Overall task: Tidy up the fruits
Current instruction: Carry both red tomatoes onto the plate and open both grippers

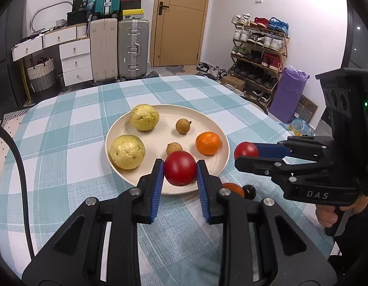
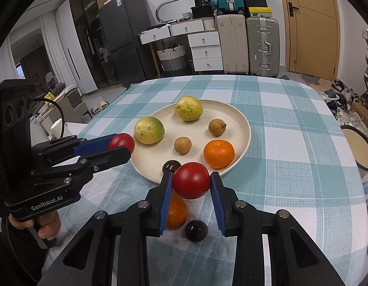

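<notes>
My left gripper [image 1: 180, 166] is shut on a red tomato [image 1: 180, 171] just above the near rim of the cream plate [image 1: 160, 108]. The right gripper [image 2: 191, 178] is shut on a second red tomato [image 2: 191, 180], at the plate's near right edge [image 2: 246, 124]. Each gripper shows in the other view, right [image 1: 247, 153] and left [image 2: 123, 146]. The plate holds two yellow-green fruits [image 1: 144, 117] [image 1: 127, 151], two longans [image 1: 183, 125] [image 1: 174, 148], a mandarin [image 1: 207, 143] and a dark round fruit [image 2: 171, 166]. On the cloth below lie an orange [image 2: 176, 212] and another dark fruit [image 2: 196, 230].
A teal checked cloth [image 1: 76, 124] covers the table. A dark-rimmed round bowl [image 2: 358, 147] sits off its right edge. A hand [image 2: 48, 224] grips each handle. Suitcases [image 1: 132, 47], drawers and a shoe rack [image 1: 258, 47] stand beyond the table.
</notes>
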### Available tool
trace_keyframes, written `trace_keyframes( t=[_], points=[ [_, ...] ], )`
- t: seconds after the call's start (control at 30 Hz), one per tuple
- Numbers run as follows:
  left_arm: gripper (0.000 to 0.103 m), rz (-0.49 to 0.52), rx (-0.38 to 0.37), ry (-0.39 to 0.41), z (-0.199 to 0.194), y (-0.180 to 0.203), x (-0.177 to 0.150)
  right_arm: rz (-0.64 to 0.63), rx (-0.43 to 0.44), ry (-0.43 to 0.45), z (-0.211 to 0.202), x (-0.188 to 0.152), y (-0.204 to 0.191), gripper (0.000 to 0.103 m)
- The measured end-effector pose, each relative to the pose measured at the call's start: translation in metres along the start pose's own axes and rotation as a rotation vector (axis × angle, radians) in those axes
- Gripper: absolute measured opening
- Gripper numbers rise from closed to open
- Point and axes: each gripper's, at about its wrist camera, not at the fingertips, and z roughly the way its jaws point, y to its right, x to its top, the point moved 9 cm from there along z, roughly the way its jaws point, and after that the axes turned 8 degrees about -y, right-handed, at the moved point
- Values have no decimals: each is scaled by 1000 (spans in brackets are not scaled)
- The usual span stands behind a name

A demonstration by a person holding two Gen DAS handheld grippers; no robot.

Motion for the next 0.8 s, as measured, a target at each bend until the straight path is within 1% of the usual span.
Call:
trace_keyframes(
  t=[0.2, 0.53, 0.8],
  points=[
    [25, -16, 11, -1, 10, -7, 8, 3, 7, -14, 9, 6, 4, 33],
    [25, -46, 66, -10, 32, -22, 9, -5, 25, -37, 24, 12, 2, 33],
    [25, -53, 70, -27, 45, -26, 6, 3, 18, -56, 38, 13, 3, 33]
  ],
)
